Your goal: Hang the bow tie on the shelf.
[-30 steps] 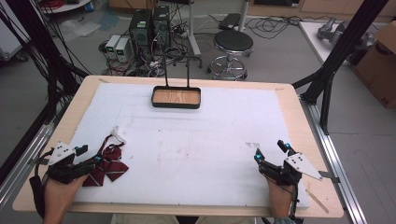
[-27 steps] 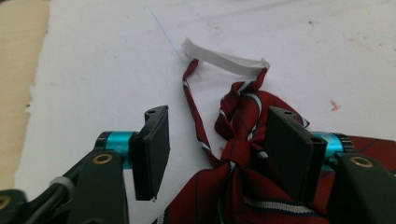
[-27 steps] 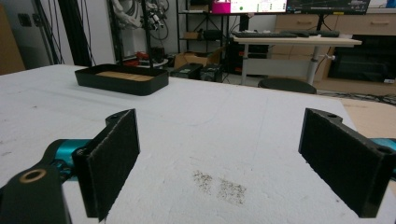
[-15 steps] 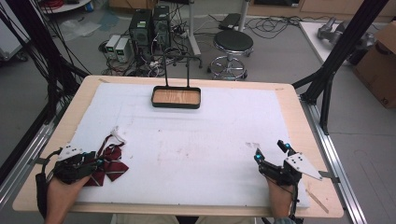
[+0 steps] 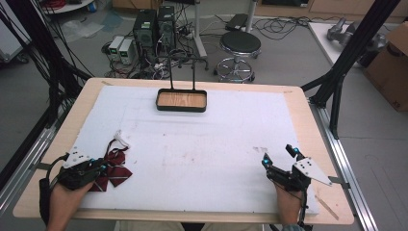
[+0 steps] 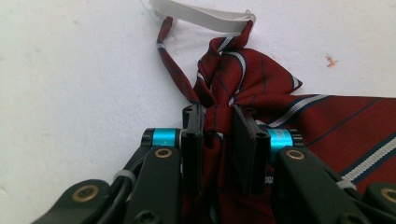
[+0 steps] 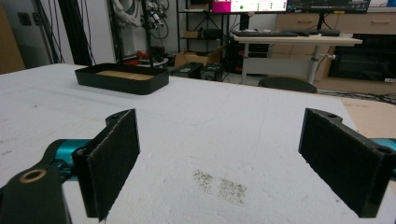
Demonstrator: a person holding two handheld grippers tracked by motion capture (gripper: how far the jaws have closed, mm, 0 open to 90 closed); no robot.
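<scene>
Now we pinch the red bow tie at its knot with our left gripper, down at the table's near left corner. Our right gripper waits wide open, holding nothing. Next we should lift gently.

Bright, even light; faint shadows; near jaws soft in both gripper views

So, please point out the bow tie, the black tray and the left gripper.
bow tie (image 6: pixel 261 84), left gripper view, upper wing
black tray (image 5: pixel 182 108), high view, near rim
left gripper (image 6: pixel 218 122), left gripper view, between fingertips
</scene>
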